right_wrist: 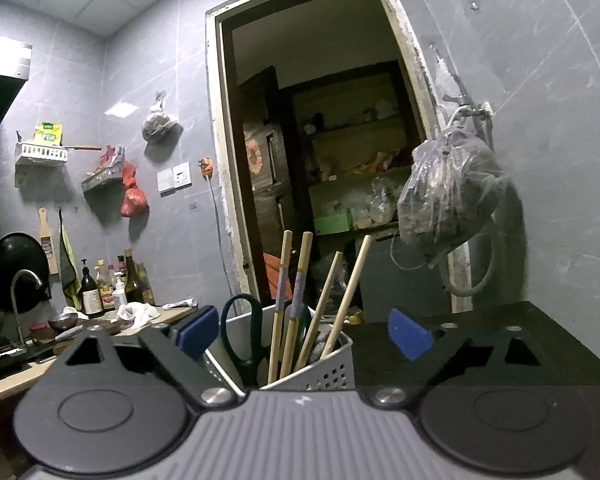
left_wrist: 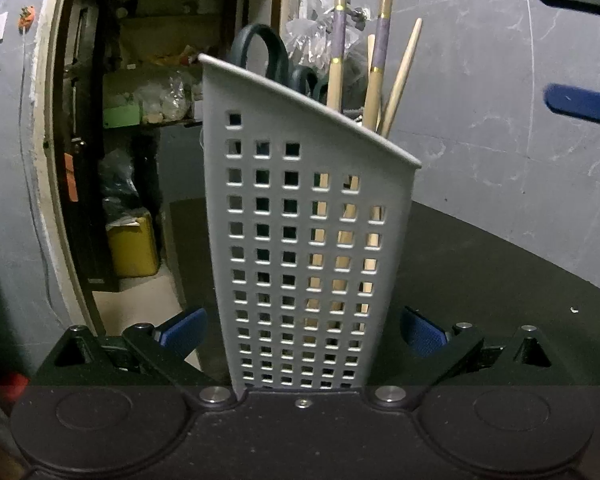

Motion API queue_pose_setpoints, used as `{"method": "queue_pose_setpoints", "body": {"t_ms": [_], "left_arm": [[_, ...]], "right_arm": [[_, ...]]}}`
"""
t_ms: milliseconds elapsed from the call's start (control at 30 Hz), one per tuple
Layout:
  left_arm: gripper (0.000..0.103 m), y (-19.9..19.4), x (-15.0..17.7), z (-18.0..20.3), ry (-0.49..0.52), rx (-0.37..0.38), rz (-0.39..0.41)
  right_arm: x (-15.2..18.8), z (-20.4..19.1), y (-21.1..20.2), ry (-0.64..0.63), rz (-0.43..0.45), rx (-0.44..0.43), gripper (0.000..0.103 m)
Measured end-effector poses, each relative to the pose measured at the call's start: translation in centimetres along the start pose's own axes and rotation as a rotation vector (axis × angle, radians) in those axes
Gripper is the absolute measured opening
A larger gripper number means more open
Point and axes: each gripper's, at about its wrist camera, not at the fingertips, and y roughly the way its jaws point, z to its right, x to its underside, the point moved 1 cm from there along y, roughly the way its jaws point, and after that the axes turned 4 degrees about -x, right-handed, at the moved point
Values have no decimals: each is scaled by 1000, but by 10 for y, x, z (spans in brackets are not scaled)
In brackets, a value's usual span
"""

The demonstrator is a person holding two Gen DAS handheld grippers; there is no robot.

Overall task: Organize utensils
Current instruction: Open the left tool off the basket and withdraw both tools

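On the dark bench (left_wrist: 480,248) stood the perforated grey utensil holder (left_wrist: 308,248), already holding scissors (right_wrist: 242,332) and chopsticks (right_wrist: 286,300), so sorting seemed nearly finished; both the left gripper (left_wrist: 302,334) and right gripper (right_wrist: 296,334) had wide, empty fingers.

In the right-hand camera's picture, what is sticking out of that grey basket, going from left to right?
Scissors → two chopsticks with purple bands → two plain wooden chopsticks, all standing in the grey basket between the open claw's blue pads.
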Motion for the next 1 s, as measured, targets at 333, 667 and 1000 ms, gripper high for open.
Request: {"method": "queue_pose_setpoints", "body": {"t_ms": [333, 667, 1000], "left_arm": [[102, -34, 5, 1, -11, -27, 27], [102, -83, 11, -16, -40, -55, 78], [102, -120, 30, -32, -78, -44, 69]], "right_arm": [[11, -3, -31, 60, 19, 55, 103], [26, -4, -58, 141, 22, 137, 103], [62, -7, -72, 222, -9, 228, 103]]}}
